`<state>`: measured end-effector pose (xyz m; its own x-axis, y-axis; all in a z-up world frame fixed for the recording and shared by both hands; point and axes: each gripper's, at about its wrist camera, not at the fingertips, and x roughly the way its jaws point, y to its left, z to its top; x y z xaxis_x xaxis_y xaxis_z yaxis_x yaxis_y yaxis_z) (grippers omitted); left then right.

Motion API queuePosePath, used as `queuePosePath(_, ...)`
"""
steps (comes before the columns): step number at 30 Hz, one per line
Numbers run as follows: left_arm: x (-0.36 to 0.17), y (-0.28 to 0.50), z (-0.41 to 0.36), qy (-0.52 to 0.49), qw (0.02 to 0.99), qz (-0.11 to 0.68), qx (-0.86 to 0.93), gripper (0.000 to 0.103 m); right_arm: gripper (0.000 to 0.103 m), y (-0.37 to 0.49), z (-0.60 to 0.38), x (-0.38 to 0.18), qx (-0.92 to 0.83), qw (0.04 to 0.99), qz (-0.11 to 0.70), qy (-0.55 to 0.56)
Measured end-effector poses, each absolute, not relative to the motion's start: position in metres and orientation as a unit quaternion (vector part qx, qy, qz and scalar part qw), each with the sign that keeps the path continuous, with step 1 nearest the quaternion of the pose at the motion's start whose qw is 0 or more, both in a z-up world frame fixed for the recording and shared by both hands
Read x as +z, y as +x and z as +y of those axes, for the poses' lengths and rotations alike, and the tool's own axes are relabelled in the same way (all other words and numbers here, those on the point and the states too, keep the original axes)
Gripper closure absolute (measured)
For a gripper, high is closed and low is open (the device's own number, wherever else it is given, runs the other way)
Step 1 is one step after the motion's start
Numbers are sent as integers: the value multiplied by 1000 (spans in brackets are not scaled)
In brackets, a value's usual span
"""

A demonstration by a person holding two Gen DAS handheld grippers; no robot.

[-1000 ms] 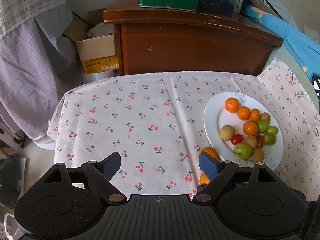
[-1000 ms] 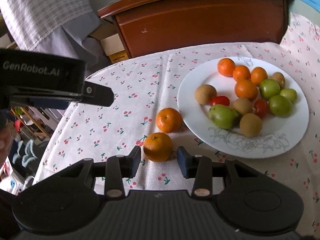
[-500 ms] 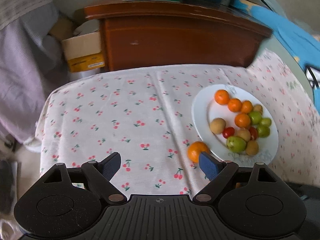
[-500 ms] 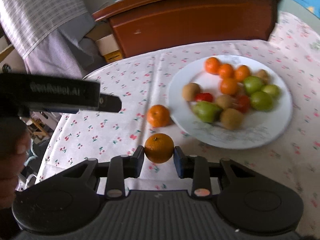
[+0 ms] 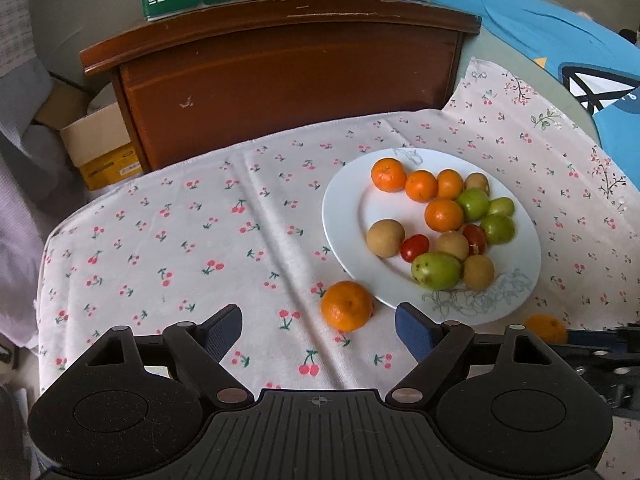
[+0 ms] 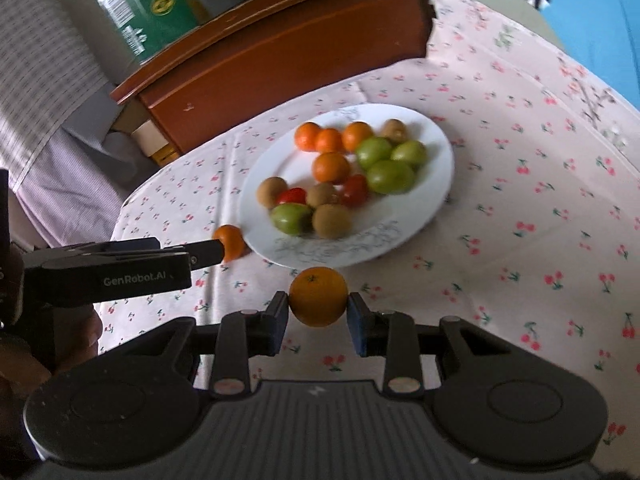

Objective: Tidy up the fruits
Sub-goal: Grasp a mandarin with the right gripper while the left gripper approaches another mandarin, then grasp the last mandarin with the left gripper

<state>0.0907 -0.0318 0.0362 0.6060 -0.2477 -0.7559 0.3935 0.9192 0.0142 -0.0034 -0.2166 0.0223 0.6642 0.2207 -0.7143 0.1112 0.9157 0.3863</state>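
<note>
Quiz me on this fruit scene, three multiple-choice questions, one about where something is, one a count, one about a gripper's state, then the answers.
1. Where is the loose orange?
A. On the tablecloth beside the plate
B. On the plate
C. On the wooden cabinet

2. How many oranges lie on the plate?
A. Two
B. Four
C. Six

3. What is the right gripper doing?
A. Open, holding nothing
B. Shut on a kiwi
C. Shut on an orange

Answers: 1 A, it sits on the cloth by the rim. 2 B, four orange fruits are grouped there. 3 C, both fingers press the held orange.

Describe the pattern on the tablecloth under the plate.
The tablecloth is white with small red cherries on green stems, clearest in the left wrist view.
</note>
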Motion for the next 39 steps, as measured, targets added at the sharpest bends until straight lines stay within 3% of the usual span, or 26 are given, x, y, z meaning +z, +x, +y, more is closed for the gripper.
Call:
queuePosePath(11, 19, 89, -51, 149, 883, 378, -235, 36, 71, -4, -232, 24, 10, 885, 401, 236)
queuePosePath(15, 21, 95, -45, 126, 875, 390, -256, 53, 71, -3, -232, 24, 12, 884, 402, 237)
queuePosePath(26, 15, 94, -46, 166, 864, 385, -279, 53, 71, -3, -230, 25, 17, 885, 400, 239)
queuePosePath(33, 10, 99, -47, 167, 867, 386, -268, 74, 71, -2, -230, 24, 14, 885, 401, 238)
queuePosePath(39, 24, 91, -43, 162, 874, 379, -256, 74, 71, -1, -233, 26, 14, 886, 395, 242)
